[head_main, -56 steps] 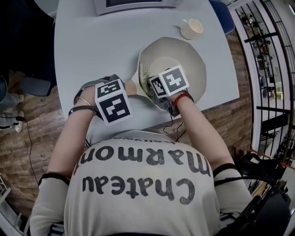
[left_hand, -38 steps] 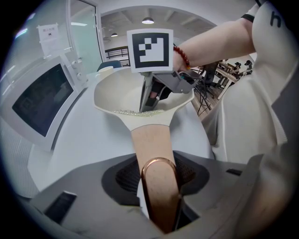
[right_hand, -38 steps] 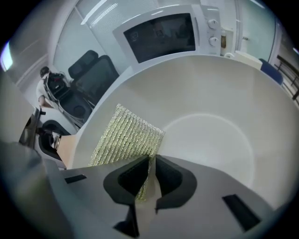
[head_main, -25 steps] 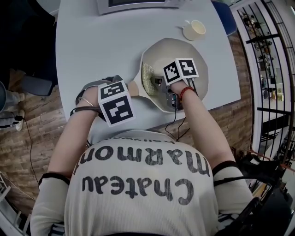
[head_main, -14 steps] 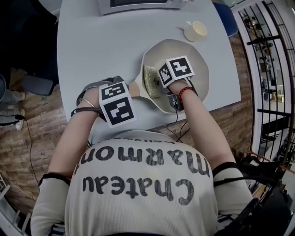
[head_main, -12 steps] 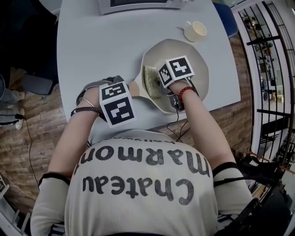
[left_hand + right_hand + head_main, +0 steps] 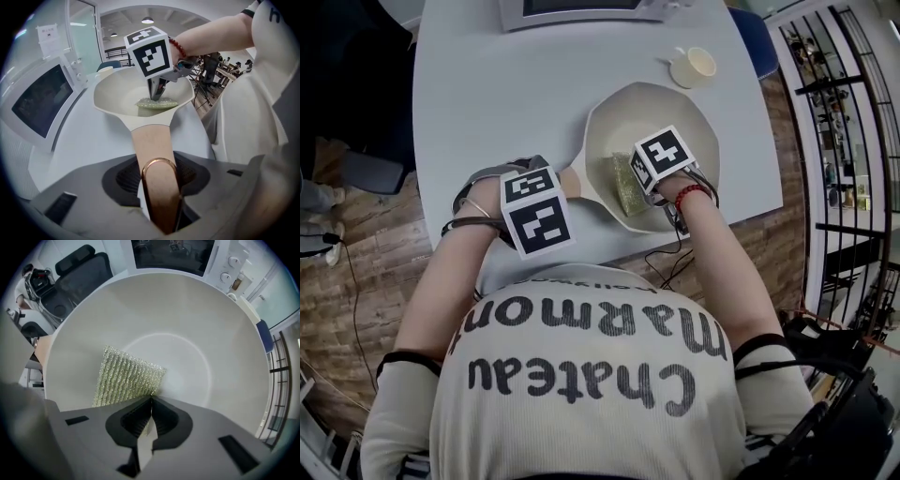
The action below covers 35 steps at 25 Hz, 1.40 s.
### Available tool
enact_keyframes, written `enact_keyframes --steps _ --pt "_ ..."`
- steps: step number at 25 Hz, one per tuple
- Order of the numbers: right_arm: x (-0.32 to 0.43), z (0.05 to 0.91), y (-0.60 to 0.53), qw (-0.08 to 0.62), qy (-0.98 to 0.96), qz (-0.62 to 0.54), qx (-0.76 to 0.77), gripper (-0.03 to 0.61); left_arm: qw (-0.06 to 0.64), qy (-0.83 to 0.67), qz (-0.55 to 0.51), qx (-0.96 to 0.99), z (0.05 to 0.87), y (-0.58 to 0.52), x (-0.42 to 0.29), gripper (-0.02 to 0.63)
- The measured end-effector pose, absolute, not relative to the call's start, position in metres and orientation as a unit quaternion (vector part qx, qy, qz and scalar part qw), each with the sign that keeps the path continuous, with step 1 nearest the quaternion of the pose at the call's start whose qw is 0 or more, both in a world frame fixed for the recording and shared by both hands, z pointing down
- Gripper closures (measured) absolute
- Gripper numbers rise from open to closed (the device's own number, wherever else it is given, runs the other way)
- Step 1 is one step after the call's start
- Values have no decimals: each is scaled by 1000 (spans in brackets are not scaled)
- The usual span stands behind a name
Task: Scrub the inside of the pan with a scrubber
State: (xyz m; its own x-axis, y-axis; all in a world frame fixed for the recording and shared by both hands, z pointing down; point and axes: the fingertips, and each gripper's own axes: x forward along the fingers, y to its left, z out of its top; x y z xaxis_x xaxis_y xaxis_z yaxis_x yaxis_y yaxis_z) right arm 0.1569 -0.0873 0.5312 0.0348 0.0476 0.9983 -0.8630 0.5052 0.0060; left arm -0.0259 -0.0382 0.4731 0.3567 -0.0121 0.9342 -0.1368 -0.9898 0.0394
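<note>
Nearest us, our left tool clamps its jaws, part way apart, on the wooden handle of the pan, just past the handle's copper-coloured hanging loop. The pan sits on the pale desk near its front edge, with the handle pointing toward our left side. Beyond that, our right tool points down into the pan, its jaws pinched almost together on one edge of the scrubber. The glittery green-gold scrubber lies flat against the pan's inner surface on the handle side. Farther off stands a cream cup, and at the desk's far edge a white appliance with a dark window.
</note>
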Motion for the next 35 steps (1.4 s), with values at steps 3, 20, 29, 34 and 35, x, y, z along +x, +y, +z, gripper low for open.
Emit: enact_keyframes --steps 3,20,29,34,35 --pt "188 532 -84 681 -556 328 345 572 51 -43 567 821 475 -38 -25 428" --pt "247 537 -86 784 -497 200 315 572 109 -63 545 829 475 -37 -21 477" --pt "277 505 -100 804 -473 148 328 572 127 -48 545 828 477 -34 -24 477" --pt "284 485 -111 775 -490 159 366 572 124 -51 543 829 477 -34 -26 477" --pt "286 482 -112 768 -494 162 374 572 122 -52 544 829 477 -34 -26 477"
